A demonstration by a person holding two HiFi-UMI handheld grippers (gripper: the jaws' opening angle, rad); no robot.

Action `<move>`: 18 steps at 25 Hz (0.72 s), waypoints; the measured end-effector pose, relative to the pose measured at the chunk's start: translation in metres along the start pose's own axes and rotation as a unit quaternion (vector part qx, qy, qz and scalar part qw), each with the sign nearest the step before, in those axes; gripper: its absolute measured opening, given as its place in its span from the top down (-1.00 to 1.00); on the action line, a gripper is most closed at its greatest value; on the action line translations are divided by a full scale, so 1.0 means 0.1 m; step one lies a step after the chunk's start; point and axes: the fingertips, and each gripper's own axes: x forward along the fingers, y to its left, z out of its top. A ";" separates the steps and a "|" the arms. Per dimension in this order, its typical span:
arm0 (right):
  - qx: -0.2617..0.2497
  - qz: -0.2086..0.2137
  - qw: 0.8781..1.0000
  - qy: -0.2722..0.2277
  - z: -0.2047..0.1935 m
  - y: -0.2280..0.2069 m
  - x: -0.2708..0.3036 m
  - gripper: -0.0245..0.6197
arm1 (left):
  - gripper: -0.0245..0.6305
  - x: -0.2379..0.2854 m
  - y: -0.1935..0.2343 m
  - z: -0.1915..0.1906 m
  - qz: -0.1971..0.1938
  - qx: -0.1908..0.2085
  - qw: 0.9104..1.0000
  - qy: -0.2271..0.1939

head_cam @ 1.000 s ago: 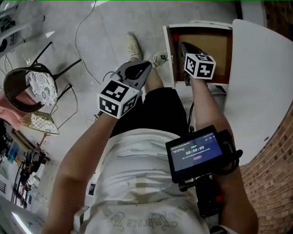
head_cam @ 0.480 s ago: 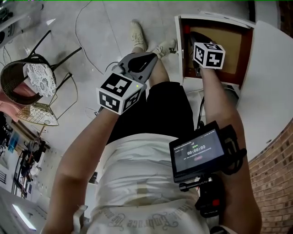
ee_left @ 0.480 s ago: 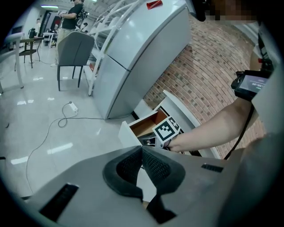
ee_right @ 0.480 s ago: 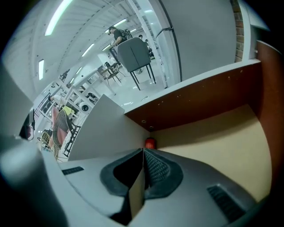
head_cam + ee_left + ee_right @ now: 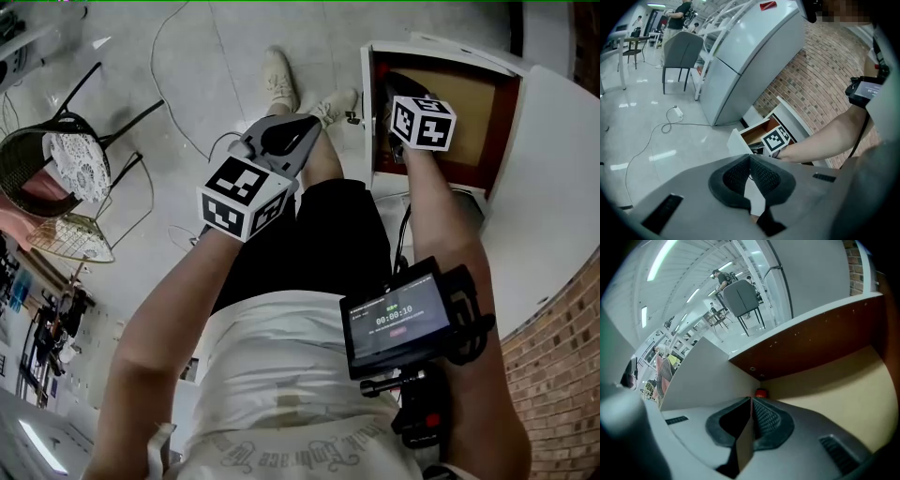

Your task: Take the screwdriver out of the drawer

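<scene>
The right gripper (image 5: 392,94) is reaching into the open drawer (image 5: 483,98), with its marker cube (image 5: 422,122) sitting over the drawer's left side. In the right gripper view its jaws are pressing together with nothing between them. They are pointing at the drawer corner ahead, where the tan drawer floor is meeting the brown drawer wall. The screwdriver (image 5: 761,393) is showing only as a small red rounded end lying in that corner, just beyond the jaw tips and not touching them. The left gripper (image 5: 300,131) is hanging outside the drawer, to the left of the drawer front, over the person's black shorts (image 5: 319,234). Its jaws are likewise meeting tip to tip and holding nothing.
</scene>
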 end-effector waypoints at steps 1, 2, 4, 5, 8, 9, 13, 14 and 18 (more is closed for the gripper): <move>0.002 0.003 1.000 0.000 0.00 0.00 0.02 0.85 | 0.86 0.00 0.01 0.00 0.000 0.000 1.000 0.000; 0.003 0.005 1.000 0.000 0.00 0.01 0.04 0.85 | 0.86 0.00 0.03 0.01 0.000 -0.001 1.000 0.000; 0.004 0.011 1.000 0.001 0.00 0.02 0.08 0.84 | 0.86 0.00 0.06 0.00 0.000 -0.002 1.000 0.002; 0.003 0.011 1.000 0.003 -0.01 0.02 0.09 0.84 | 0.86 0.00 0.07 -0.01 0.001 -0.003 1.000 0.003; -0.002 -0.004 1.000 0.010 -0.01 -0.03 0.13 0.66 | 0.86 -0.01 0.12 -0.04 0.004 -0.006 1.000 0.005; -0.002 -0.009 1.000 0.012 0.00 -0.06 0.15 0.59 | 0.86 -0.01 0.14 -0.04 0.005 -0.007 1.000 0.005; -0.014 -0.006 0.999 0.031 -0.02 -0.10 0.23 0.57 | 0.86 -0.01 0.18 -0.04 0.006 -0.012 1.000 0.004; -0.017 -0.001 0.999 0.040 -0.03 -0.12 0.25 0.57 | 0.86 -0.01 0.19 -0.03 0.007 -0.013 1.000 0.004; -0.020 0.022 0.997 0.077 -0.08 -0.21 0.31 0.50 | 0.86 0.01 0.18 0.01 0.009 -0.021 1.000 0.001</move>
